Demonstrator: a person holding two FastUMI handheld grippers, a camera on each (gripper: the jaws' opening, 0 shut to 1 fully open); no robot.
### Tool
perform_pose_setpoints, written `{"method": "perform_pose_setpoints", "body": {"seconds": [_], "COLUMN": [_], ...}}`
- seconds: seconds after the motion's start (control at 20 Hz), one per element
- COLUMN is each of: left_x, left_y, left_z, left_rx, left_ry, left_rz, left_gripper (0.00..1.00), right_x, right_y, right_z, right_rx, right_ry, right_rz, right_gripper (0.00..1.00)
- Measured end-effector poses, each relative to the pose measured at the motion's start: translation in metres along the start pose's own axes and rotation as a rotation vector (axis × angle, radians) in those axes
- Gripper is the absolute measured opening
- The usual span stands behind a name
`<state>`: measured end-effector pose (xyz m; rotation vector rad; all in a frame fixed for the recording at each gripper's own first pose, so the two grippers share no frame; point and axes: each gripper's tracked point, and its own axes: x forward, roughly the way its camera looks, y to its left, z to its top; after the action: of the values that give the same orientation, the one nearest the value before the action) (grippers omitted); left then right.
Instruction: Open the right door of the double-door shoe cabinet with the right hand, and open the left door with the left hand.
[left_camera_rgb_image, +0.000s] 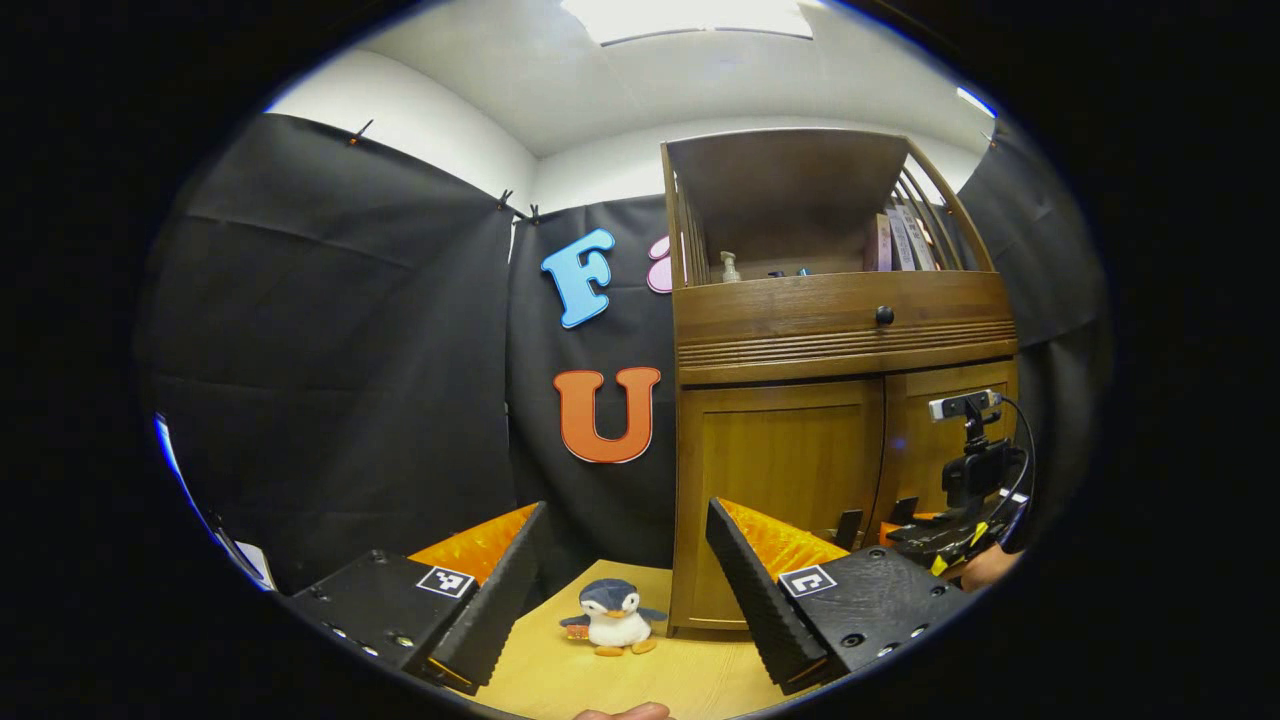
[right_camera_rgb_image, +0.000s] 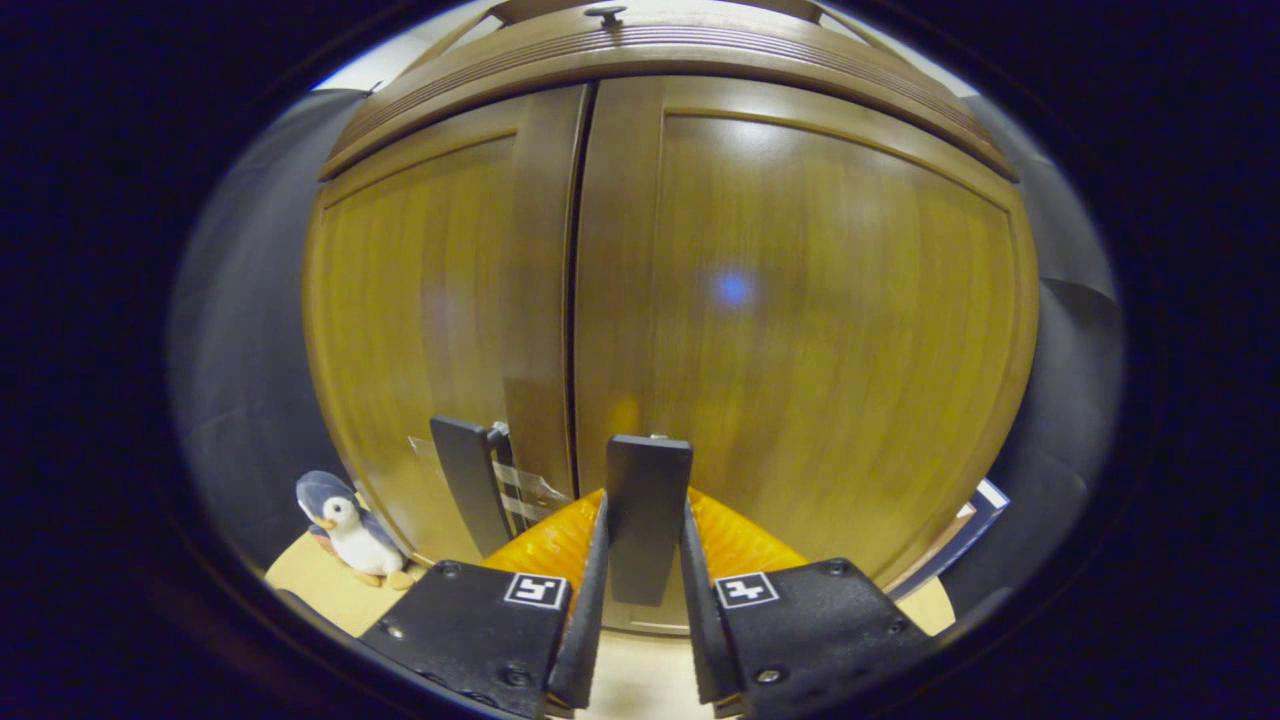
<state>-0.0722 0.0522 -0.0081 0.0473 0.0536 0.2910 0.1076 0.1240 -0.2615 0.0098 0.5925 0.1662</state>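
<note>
While our left claw (left_camera_rgb_image: 620, 580) hangs back with its fingers wide apart and nothing between them, we get a decent look at the shoe cabinet (left_camera_rgb_image: 840, 400) off to the right in the left gripper view. It stands on the light wooden table (left_camera_rgb_image: 620, 680), both lower doors closed flat, a drawer with a dark knob (left_camera_rgb_image: 884, 316) above them and an open shelf on top with a small bottle (left_camera_rgb_image: 730, 267) and some books (left_camera_rgb_image: 900, 240). A little plush penguin (left_camera_rgb_image: 612, 618) sits on the table just beside the cabinet's left bottom corner. In that same view the other claw (left_camera_rgb_image: 905, 525) shows up against the right door, low down, with a bit of the hand (left_camera_rgb_image: 985, 568) holding it.

Over in the right gripper view we're right up against the doors. The right door (right_camera_rgb_image: 800, 320) and left door (right_camera_rgb_image: 430, 300) meet at a dark seam, both shut. Our right claw (right_camera_rgb_image: 645, 600) has its fingers pinched together on the right door handle (right_camera_rgb_image: 648, 500), a dark flat tab sticking out near the seam low on the door. The left door handle (right_camera_rgb_image: 468, 480) is a matching tab just across the seam, untouched. The penguin (right_camera_rgb_image: 345, 530) peeks in at the lower left.
</note>
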Motion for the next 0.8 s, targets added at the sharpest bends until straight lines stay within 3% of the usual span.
{"method": "perform_pose_setpoints", "body": {"seconds": [0.4,0.8], "left_x": [-0.006,-0.010], "left_y": [-0.012,-0.022], "left_z": [-0.004,-0.011], "left_rx": [0.000,-0.003], "left_ry": [0.012,0.026], "left_rz": [-0.041,-0.077], "left_gripper": [0.95,0.95], "right_x": [0.001,-0.020], "right_y": [0.000,-0.001], "right_z": [-0.001,-0.007], "right_rx": [0.022,0.007], "right_ry": [-0.032,-0.067], "right_rz": [0.029,0.034], "right_gripper": [0.31,0.29]}}
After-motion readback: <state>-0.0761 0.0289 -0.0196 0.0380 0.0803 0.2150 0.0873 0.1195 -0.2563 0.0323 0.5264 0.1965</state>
